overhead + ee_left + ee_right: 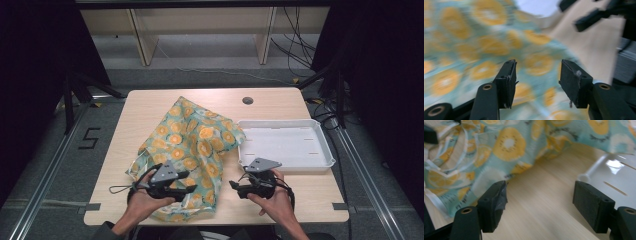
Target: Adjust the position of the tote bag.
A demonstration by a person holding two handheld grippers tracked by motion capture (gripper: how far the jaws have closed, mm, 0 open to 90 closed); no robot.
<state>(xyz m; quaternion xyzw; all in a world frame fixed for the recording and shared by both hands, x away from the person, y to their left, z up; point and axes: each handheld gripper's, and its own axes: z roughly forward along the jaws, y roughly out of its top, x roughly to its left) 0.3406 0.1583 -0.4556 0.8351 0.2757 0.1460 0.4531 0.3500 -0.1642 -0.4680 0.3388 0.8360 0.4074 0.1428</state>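
A teal cloth [195, 140] printed with orange fruit slices lies crumpled across the middle of the wooden table [150, 105], its near edge at the table's front. My left gripper [192, 190] hovers over the cloth's near part, pointing right. In the left gripper view the left gripper [537, 67] has its jaws apart above the blurred cloth [474, 50], with nothing between them. My right gripper [232, 186] is right of the cloth, over bare wood, and points left. Seen from its own camera, the right gripper [540, 187] is open, with the cloth [509, 142] just beyond its left jaw.
A white tray [285, 167] with nothing in it stands right of the cloth, and its corner [621, 177] appears in the right gripper view. A round cable hole [247, 100] sits near the table's far edge. Cables trail on the floor at the far right.
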